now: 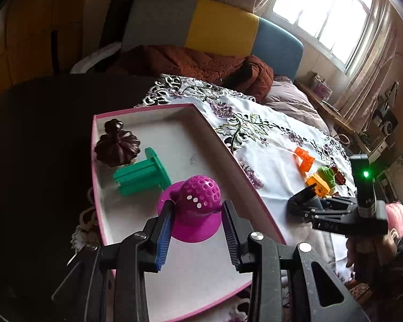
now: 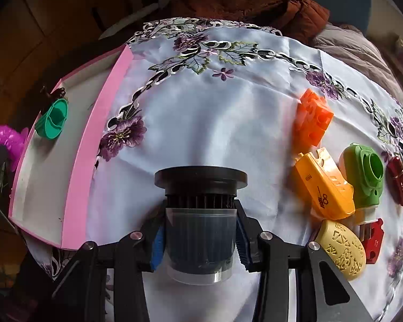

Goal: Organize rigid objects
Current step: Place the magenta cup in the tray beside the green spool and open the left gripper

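My left gripper (image 1: 198,204) is shut on a magenta perforated dome with a wide flange (image 1: 201,191), held over the near part of the pink-rimmed white box (image 1: 229,158). A dark brown pumpkin-shaped piece (image 1: 118,145) and a green spool (image 1: 142,173) lie inside the box. My right gripper (image 2: 200,207) is shut on a black ribbed cylinder with a flange and a clear cap (image 2: 201,178), above the white embroidered cloth (image 2: 215,112). In the left wrist view the right gripper (image 1: 306,201) is to the right of the box.
Loose parts cluster at the cloth's right: an orange block (image 2: 313,118), a yellow-orange casing (image 2: 325,185), a green fitting (image 2: 365,174), a dark red capsule (image 2: 399,185), a red bracket (image 2: 373,241) and a cream lattice shell (image 2: 341,249). A brown coat (image 1: 201,64) lies beyond the cloth.
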`<state>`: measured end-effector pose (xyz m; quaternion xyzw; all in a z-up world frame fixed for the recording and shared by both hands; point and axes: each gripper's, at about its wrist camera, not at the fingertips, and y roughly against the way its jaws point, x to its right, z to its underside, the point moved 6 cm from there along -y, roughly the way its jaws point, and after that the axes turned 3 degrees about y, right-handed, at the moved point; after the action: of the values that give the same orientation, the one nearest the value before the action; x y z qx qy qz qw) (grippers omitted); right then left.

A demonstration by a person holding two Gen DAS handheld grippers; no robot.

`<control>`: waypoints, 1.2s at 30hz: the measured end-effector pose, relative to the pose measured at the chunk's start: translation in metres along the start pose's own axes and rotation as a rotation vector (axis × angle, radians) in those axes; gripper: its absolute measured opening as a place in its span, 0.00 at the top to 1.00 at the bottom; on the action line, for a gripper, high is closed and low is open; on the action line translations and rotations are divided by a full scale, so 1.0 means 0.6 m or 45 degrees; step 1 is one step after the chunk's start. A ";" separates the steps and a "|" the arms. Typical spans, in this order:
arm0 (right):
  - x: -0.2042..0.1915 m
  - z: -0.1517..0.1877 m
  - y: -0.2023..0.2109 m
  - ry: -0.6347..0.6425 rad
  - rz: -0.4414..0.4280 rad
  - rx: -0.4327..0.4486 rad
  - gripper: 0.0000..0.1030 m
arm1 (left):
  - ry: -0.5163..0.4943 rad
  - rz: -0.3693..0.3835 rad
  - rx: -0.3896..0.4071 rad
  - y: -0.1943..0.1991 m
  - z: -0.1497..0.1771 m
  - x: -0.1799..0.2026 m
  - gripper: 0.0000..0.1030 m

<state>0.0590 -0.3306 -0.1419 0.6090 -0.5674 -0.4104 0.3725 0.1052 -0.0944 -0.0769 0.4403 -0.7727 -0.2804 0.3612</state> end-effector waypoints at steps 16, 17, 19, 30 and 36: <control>-0.001 -0.001 -0.001 0.016 0.009 -0.005 0.57 | 0.015 -0.047 -0.016 -0.114 -0.135 -0.014 0.65; -0.001 -0.001 -0.001 0.018 0.010 -0.005 0.57 | 0.017 -0.067 -0.028 -0.126 -0.138 -0.018 0.65; -0.001 -0.002 -0.001 0.020 0.008 -0.006 0.57 | 0.021 -0.088 -0.058 -0.147 -0.141 -0.026 0.66; -0.001 -0.002 -0.001 0.021 0.009 -0.006 0.57 | -0.058 -0.246 -0.049 -0.163 -0.129 -0.042 0.67; -0.003 -0.002 -0.001 0.031 0.022 -0.003 0.57 | -0.108 -0.288 0.044 -0.115 -0.125 -0.023 0.67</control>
<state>0.0606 -0.3289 -0.1419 0.6087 -0.5675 -0.4003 0.3837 0.2037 -0.1222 -0.0894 0.5185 -0.7373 -0.3244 0.2868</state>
